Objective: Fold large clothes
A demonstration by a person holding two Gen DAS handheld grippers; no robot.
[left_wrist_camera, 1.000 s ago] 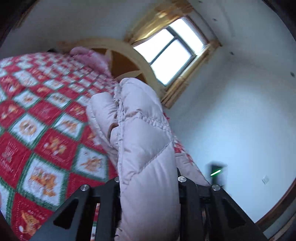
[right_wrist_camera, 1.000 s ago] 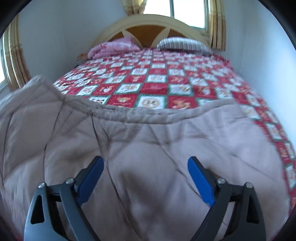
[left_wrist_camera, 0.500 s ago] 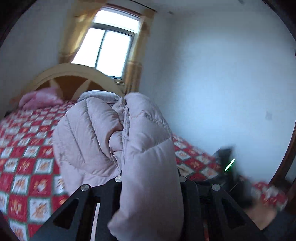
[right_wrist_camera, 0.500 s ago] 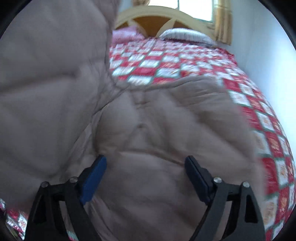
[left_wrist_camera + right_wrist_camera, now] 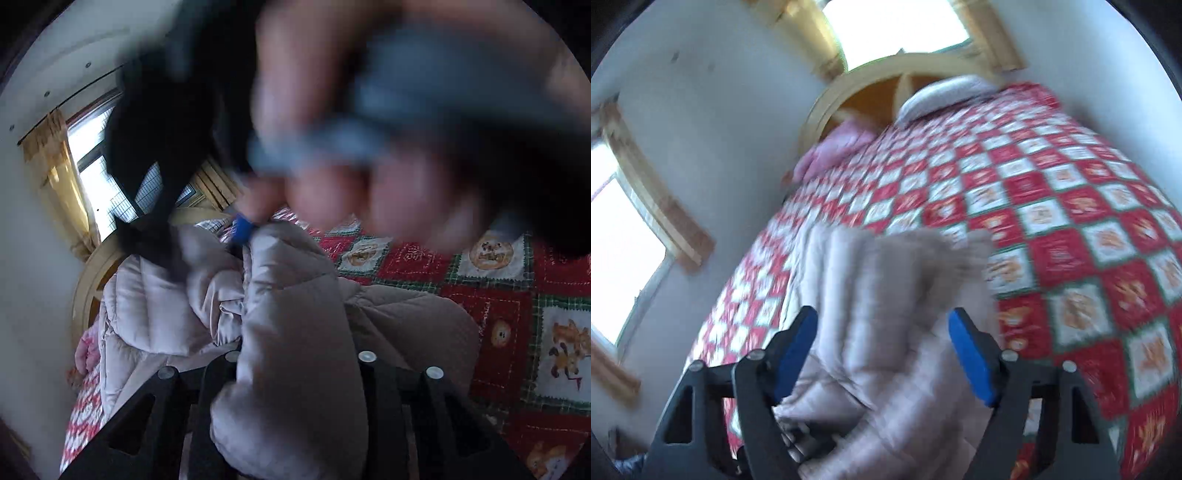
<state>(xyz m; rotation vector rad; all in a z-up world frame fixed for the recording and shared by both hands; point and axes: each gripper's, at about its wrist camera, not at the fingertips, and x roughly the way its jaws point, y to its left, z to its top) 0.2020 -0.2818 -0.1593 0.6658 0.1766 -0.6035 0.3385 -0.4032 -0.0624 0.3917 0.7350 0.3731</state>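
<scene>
The left claw [image 5: 295,369] is clamped tight on a thick fold of the pale quilted coat [image 5: 291,317], which bunches up over the bed [image 5: 509,317]. The right claw [image 5: 882,354] is spread wide, its blue pads [image 5: 971,362] either side of the coat [image 5: 886,295] without pinching it. Beyond lie the red patchwork bedspread [image 5: 1052,206], a pillow [image 5: 942,96] and the headboard [image 5: 864,92].

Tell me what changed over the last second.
The left gripper swung round toward the person's hand, carrying the puffy coat over itself. The right gripper tilted up. Unchanged: left stays clamped on the coat, right stays open, quilt unmoved.
</scene>
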